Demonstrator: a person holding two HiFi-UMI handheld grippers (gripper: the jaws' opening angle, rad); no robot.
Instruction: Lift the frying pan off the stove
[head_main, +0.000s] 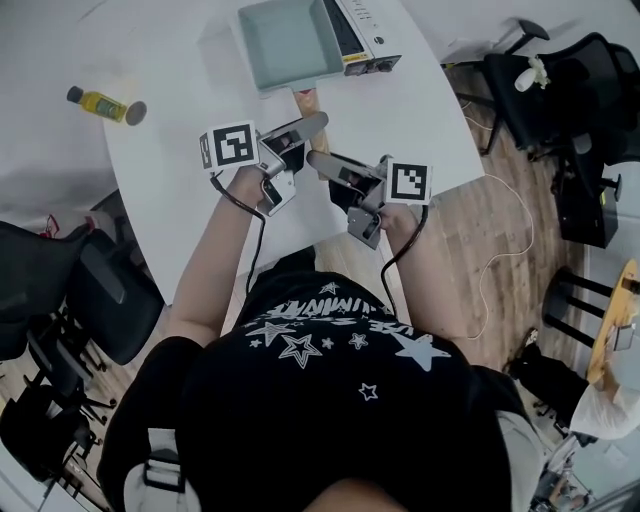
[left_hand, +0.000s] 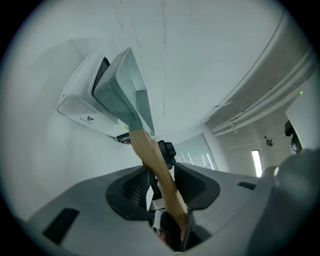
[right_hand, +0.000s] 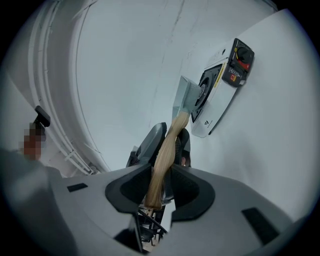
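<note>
A square grey-green frying pan (head_main: 285, 42) with a wooden handle (head_main: 305, 100) hangs at the far side of the white table (head_main: 170, 190), over the left part of a white portable stove (head_main: 368, 35). Whether the pan touches the stove I cannot tell. My left gripper (head_main: 316, 123) is shut on the handle from the left. My right gripper (head_main: 316, 160) is shut on it from the right, nearer the handle's end. In the left gripper view the handle (left_hand: 155, 170) runs up between the jaws to the pan (left_hand: 122, 85) beside the stove (left_hand: 80, 102). The right gripper view shows handle (right_hand: 162, 165), pan (right_hand: 186, 97) and stove (right_hand: 220, 95).
A small yellow bottle (head_main: 100, 103) lies on the table at the far left with a round grey cap (head_main: 135, 112) beside it. Black office chairs stand at the left (head_main: 70, 290) and at the right (head_main: 560, 90). A white cable (head_main: 500, 250) trails on the wooden floor.
</note>
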